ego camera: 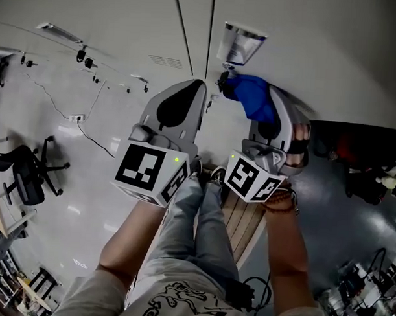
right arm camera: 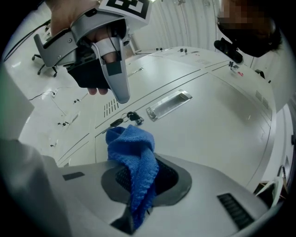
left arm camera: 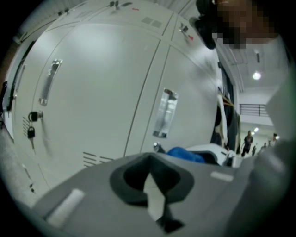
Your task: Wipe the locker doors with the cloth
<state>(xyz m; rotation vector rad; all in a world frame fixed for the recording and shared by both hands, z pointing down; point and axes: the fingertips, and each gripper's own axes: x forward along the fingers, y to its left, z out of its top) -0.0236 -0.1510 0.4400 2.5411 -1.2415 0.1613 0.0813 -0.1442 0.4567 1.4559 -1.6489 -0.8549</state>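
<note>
**Wiping pose at the lockers.** The locker doors (right arm camera: 222, 125) fill the space ahead of both claws, pale grey and flat, within reach of either one. The right claw (right arm camera: 145, 180) is clamped on the blue cloth (right arm camera: 132, 152). The cloth bunches up past the claw's tips, so soft fabric and not the hard jaws comes nearest the door. Whether the cloth touches the metal cannot be told. The left claw (left arm camera: 152, 194) is pinched together with nothing in it. It hangs beside the right claw, on its left, and is judged to be kept out of the wiping path, not working.

Just beyond the cloth, to the right claw's front right, is a recessed handle (right arm camera: 169, 105). A bunch of keys (right arm camera: 129, 117) hangs from a lock directly ahead of the cloth; the keys stick out and would likely snag the fabric. Vent slots (right arm camera: 110, 108) sit ahead and to the left. Back from the doors on the left claw's side, a black office chair (ego camera: 29, 174) stands well apart.
</note>
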